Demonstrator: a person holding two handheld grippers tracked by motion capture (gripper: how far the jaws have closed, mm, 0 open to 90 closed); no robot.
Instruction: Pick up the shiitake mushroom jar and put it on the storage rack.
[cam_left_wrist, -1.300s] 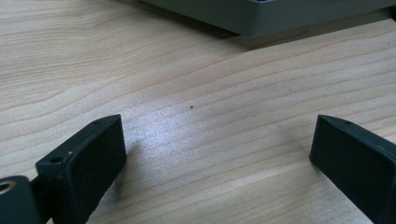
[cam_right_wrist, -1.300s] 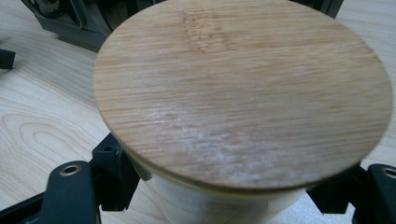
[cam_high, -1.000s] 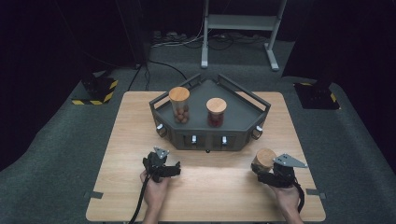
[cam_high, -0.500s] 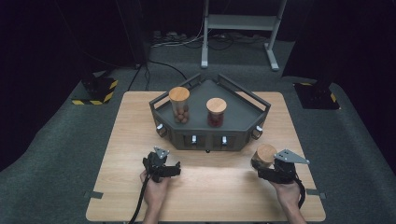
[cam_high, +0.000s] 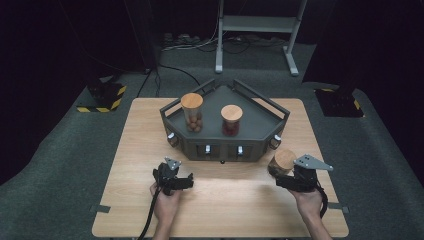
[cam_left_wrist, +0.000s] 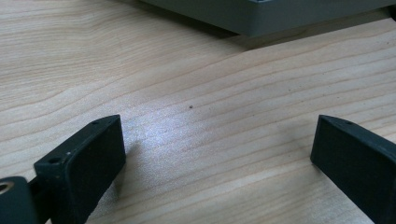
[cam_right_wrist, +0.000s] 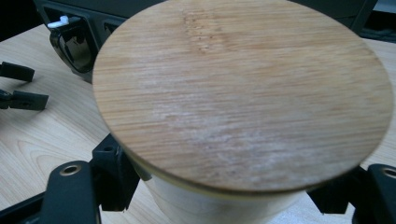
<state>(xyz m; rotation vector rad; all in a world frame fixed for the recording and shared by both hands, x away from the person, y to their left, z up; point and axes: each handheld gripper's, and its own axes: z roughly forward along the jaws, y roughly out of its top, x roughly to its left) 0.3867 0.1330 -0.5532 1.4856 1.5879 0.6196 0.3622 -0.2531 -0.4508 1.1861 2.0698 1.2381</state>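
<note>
A grey angular tray stands at the table's far middle, carrying a tall wooden-lidded jar of brown balls and a shorter jar with dark red contents. A third jar with a round wooden lid is off the tray's right front corner. My right gripper is shut on its body, one jaw pressed on each side. My left gripper rests on the wood in front of the tray, open, with bare table between its jaws.
The tray's front wall lies just beyond the left jaws, with small knobs along it. The left gripper's jaws appear far off in the right gripper view. Dark floor surrounds the wooden table, with a metal stand behind.
The right gripper and the jar in it have shifted slightly away from the person, toward the tray. The left gripper has stayed put.
</note>
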